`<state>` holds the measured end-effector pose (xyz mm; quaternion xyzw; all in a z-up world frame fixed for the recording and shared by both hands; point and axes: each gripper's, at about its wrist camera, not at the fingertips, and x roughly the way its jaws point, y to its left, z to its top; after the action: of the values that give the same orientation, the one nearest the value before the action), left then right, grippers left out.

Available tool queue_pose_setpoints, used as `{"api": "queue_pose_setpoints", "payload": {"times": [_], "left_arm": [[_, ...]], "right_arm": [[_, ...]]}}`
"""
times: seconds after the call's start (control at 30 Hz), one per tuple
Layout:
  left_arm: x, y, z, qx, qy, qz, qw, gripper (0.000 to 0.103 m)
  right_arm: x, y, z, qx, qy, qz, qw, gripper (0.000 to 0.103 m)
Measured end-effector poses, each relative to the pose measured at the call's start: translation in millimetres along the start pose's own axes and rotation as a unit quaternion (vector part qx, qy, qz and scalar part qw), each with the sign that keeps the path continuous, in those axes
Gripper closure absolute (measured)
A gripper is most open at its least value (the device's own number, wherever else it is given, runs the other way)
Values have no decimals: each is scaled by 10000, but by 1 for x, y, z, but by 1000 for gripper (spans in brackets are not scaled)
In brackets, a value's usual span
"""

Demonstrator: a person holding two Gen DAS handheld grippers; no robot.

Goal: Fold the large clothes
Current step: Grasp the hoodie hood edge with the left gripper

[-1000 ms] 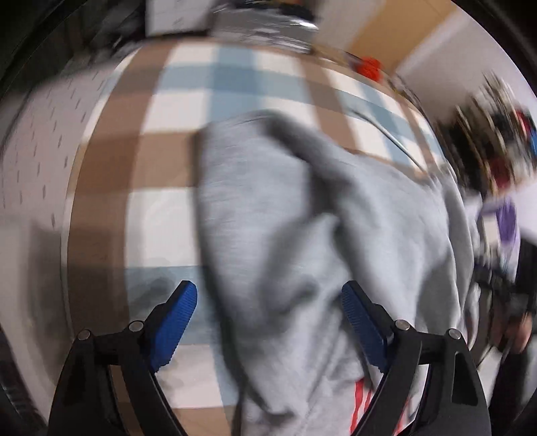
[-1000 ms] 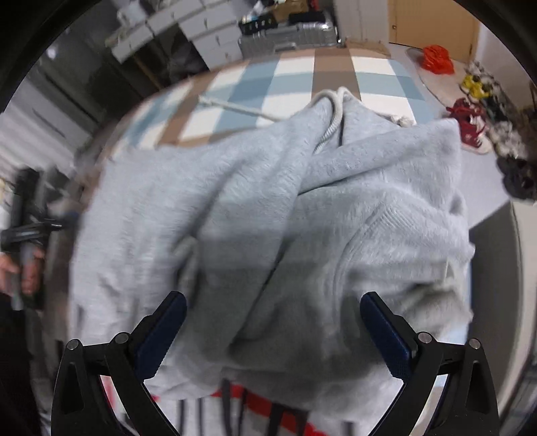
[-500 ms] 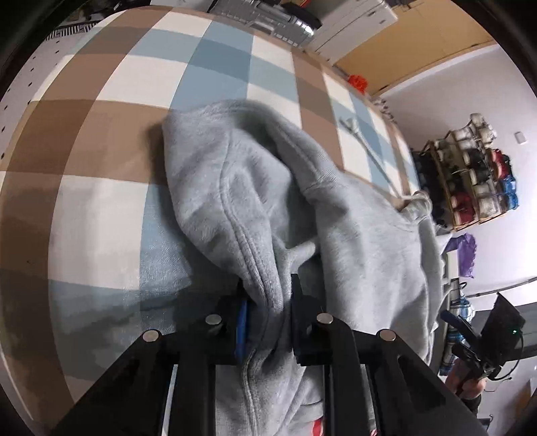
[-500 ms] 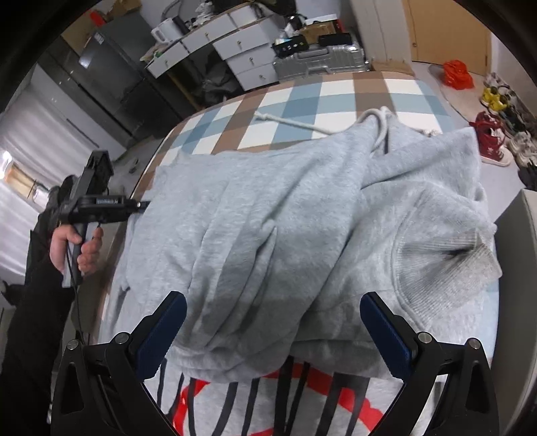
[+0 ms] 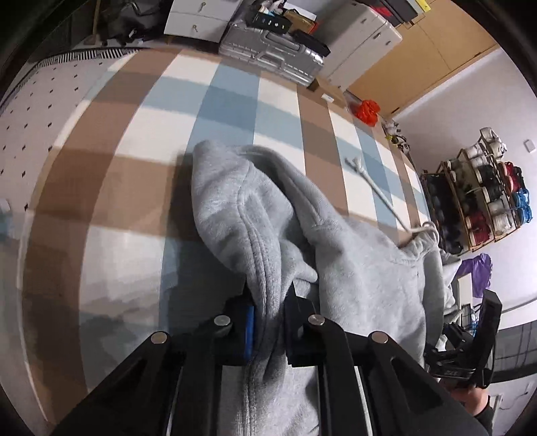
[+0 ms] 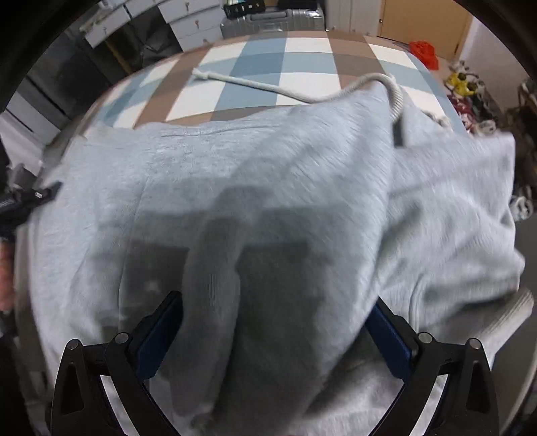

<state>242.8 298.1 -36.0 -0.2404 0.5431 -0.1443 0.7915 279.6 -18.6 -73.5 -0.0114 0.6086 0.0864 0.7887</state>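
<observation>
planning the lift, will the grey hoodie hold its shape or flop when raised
Probably floppy: the hoodie bunches into soft folds where the left gripper pinches it. Thick fleece suggests some weight, so it should sag. Its drawstring will likely dangle.

left wrist: close, facing along hoodie [image 5: 352,268] | right wrist: close above it [image 6: 268,201] | shared: checked cover [image 5: 235,100]

A lived-in home, probably a bedroom — a checked blanket [image 5: 235,110] covers what looks like a bed. Past its far edge stand a silver suitcase [image 5: 272,60] and white drawers [image 5: 198,20] (keys in the locks), with wooden doors [image 5: 426,57] behind. A rack [image 5: 483,191] of shoes lines the white wall.
</observation>
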Motion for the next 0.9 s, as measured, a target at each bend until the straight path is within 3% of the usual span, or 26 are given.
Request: {"api": "queue_pose_setpoints", "payload": {"times": [0.07, 0.23, 0.47, 0.6, 0.7, 0.8, 0.9], "left_arm": [[0, -4, 8, 39, -44, 77, 10000, 95], [4, -5, 29, 39, -176, 156, 9997, 96], [2, 13, 58, -149, -371, 260, 9989, 96], [-7, 36, 62, -374, -430, 232, 9981, 96], [-14, 49, 56, -455, -438, 190, 9978, 96], [-17, 47, 44, -345, -437, 244, 9982, 96], [-16, 41, 40, -220, -454, 397, 9979, 96]], "right_arm": [[3, 6, 10, -74, -117, 105, 9998, 0], [17, 24, 35, -370, -149, -266, 9989, 0], [25, 29, 73, -348, -268, -27, 9990, 0], [21, 26, 82, -288, -355, 480, 9978, 0], [-1, 4, 77, -351, -337, 977, 9940, 0], [-46, -34, 60, -270, -826, 1428, 9859, 0], [-82, -100, 56, 193, -1553, 1248, 9798, 0]]}}
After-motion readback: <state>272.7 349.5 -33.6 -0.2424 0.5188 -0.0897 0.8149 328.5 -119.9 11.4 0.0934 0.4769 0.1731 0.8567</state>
